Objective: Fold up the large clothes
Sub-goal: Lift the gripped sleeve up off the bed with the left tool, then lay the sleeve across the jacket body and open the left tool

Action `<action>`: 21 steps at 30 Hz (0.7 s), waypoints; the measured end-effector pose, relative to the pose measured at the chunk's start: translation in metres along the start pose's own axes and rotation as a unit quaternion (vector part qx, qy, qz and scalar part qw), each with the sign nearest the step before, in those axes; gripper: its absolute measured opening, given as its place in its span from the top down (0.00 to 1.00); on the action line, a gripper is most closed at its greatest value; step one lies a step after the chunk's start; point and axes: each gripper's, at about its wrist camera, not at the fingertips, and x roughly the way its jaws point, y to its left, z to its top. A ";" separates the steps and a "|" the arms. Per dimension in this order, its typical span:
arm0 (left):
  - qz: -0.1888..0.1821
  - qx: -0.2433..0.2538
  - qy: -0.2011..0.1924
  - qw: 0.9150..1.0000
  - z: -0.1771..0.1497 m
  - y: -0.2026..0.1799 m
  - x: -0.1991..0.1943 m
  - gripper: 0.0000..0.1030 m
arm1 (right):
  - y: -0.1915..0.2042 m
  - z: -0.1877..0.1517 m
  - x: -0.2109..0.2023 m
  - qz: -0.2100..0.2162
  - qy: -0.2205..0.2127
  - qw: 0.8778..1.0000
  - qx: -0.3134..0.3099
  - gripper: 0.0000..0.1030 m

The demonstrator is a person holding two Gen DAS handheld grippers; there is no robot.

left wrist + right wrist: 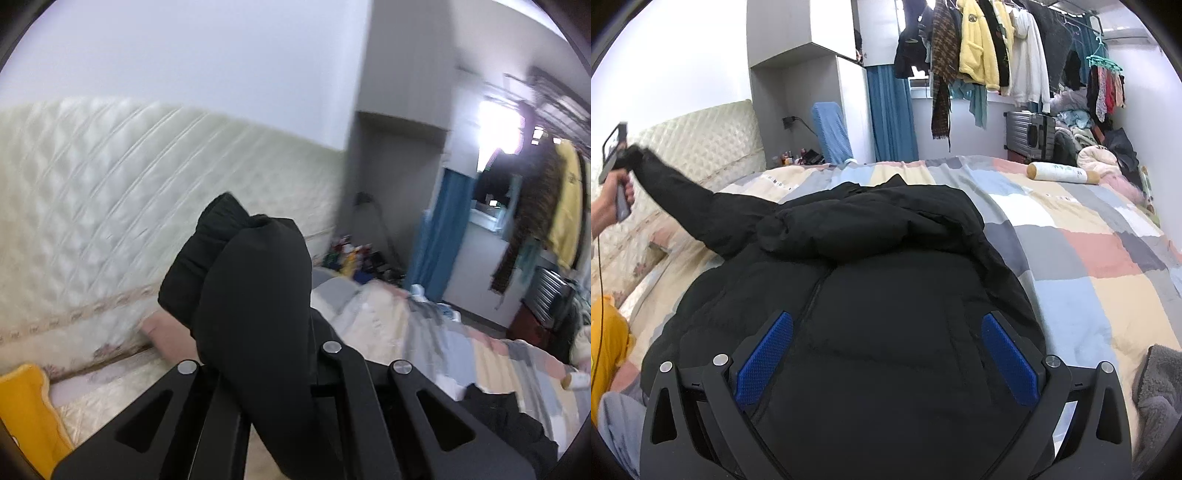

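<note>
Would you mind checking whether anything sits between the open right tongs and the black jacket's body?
Nothing visible does: the right tongs hang open directly over the black jacket on the bed, with only its own fabric between the blue pads.

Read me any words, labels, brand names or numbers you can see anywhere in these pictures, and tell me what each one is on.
Nothing can be read.
Bolster pillow on the bed: dark marks like writing, too small and blurred to make out.
Yellow jacket on the clothes rail: a round chest badge, no legible text.
Black jacket and the left hand-held gripper clamped on its sleeve: no visible text.
</note>
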 end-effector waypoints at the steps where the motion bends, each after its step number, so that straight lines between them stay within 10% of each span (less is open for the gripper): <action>1: -0.016 0.000 -0.002 1.000 0.002 -0.012 -0.005 0.98 | -0.001 0.001 -0.002 0.002 -0.002 1.000 0.001 0.00; 10: -0.115 0.053 0.000 0.992 0.007 -0.109 -0.038 0.98 | -0.022 0.004 -0.025 0.033 -0.028 0.999 0.027 0.00; 21: -0.224 0.152 0.006 0.963 -0.051 -0.239 -0.083 0.97 | -0.035 -0.002 -0.043 0.051 -0.042 0.997 0.034 0.00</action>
